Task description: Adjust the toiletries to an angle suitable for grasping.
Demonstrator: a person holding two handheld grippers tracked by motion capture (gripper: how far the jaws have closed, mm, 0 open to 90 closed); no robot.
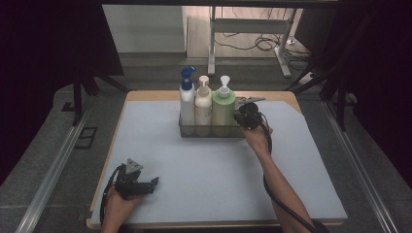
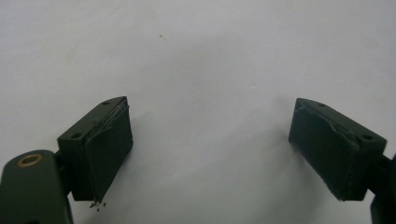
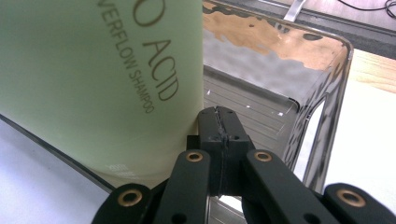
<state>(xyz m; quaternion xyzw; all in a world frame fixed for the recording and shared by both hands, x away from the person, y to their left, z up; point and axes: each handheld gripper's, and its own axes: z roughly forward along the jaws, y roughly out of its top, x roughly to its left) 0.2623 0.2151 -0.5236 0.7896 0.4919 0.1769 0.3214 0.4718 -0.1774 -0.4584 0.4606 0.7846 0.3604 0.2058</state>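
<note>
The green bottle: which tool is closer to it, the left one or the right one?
Right. The right tool sits right beside the green bottle, jaws shut. The left tool rests far off at the table's near edge, open.

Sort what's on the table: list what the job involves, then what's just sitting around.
In the job:
green shampoo bottle
clear tray
right gripper, shut, inside the tray beside that bottle

Lying about:
cream bottle
white bottle with blue pump
left gripper, open over bare mat

Dim, dark-edged high view; both gripper views are brighter, soft and slightly blurred close up.
</note>
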